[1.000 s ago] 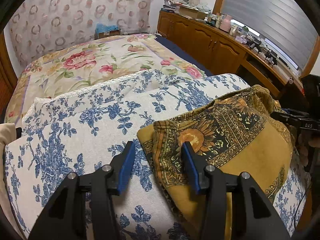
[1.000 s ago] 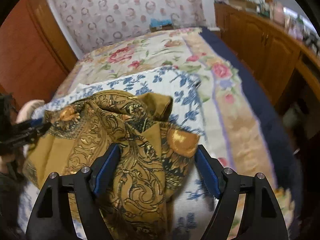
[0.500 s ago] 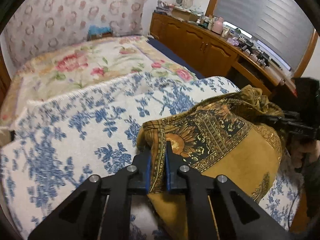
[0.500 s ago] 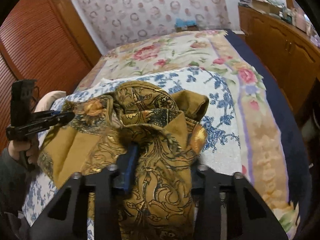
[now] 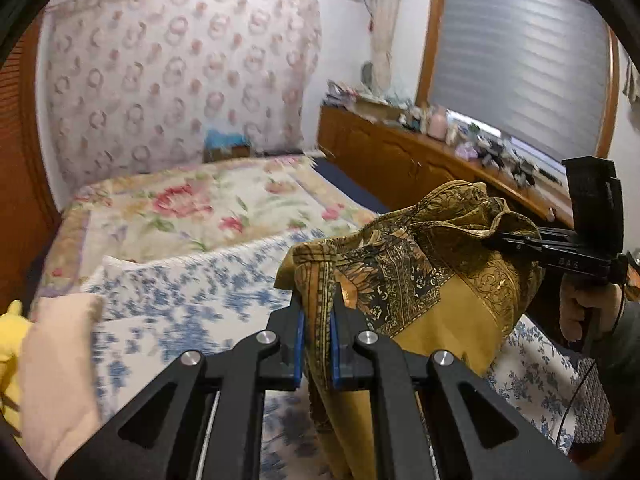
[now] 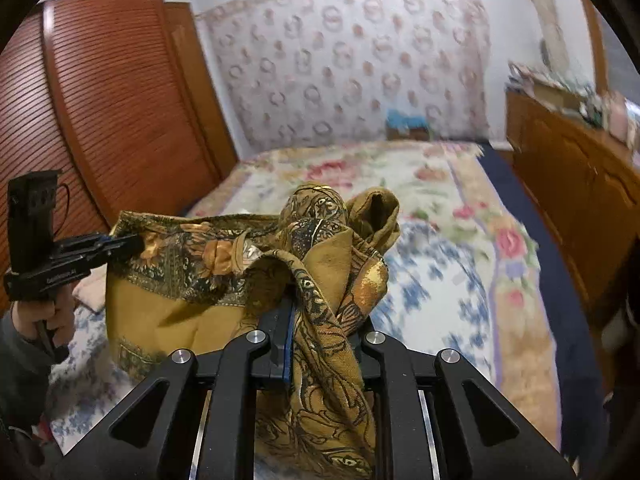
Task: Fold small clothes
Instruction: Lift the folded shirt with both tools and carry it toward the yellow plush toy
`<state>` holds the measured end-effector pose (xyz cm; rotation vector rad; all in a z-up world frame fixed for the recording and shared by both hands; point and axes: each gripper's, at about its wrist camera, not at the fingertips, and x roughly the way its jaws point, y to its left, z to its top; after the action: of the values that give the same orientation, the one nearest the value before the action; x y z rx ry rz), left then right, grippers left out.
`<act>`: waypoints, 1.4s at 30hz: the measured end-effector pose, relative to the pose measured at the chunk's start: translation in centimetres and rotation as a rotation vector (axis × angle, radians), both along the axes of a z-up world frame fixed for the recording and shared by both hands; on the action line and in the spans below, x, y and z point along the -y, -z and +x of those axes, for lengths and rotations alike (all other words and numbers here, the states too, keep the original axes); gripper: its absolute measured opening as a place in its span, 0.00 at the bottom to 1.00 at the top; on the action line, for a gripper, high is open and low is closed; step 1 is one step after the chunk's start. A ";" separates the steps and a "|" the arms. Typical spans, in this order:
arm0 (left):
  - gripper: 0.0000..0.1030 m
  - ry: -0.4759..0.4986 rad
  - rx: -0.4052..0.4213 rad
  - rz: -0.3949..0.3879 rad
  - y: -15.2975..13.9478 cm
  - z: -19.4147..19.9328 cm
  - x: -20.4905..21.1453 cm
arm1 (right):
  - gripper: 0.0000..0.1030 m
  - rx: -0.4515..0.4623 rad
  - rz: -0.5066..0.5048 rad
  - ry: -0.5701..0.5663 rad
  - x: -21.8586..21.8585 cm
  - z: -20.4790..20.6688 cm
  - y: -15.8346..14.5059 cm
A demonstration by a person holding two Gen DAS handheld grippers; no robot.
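Observation:
A mustard-yellow garment [image 5: 440,280] with dark floral borders hangs in the air between both grippers, above the bed. My left gripper [image 5: 317,320] is shut on one edge of it; it also shows in the right wrist view [image 6: 120,244] at the left. My right gripper [image 6: 320,332] is shut on a bunched part of the garment [image 6: 208,292]; it shows in the left wrist view [image 5: 500,240] at the right. The cloth sags and folds between them.
A blue-flowered white cloth [image 5: 192,304] covers the near bed, over a rose-patterned bedspread [image 5: 192,204]. A wooden dresser [image 5: 400,160] with clutter stands right. A slatted wooden wardrobe [image 6: 112,92] stands left. A pale pillow [image 5: 56,360] lies at near left.
Both grippers closed on the garment and lifted it off the bed. The cloth now hangs stretched between them, and both views tilt up toward the wall.

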<state>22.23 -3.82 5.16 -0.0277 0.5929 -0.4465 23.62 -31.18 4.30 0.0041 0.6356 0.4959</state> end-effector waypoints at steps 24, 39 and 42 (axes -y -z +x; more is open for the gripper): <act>0.07 -0.506 0.049 -0.046 4.8 -6.7 -23.8 | 0.13 0.113 -0.290 -0.592 -34.2 8.7 -4.2; 0.07 -0.630 -0.126 -0.084 11.7 -9.3 -27.1 | 0.25 0.055 -0.380 -0.708 -47.6 12.1 0.9; 0.07 -0.635 -0.137 -0.086 12.0 -9.1 -27.1 | 0.52 0.114 -0.378 -0.572 -47.4 13.1 0.4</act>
<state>13.10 23.26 -6.85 -0.3214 0.6630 0.1489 36.70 16.22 3.90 -0.5730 0.6078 0.9117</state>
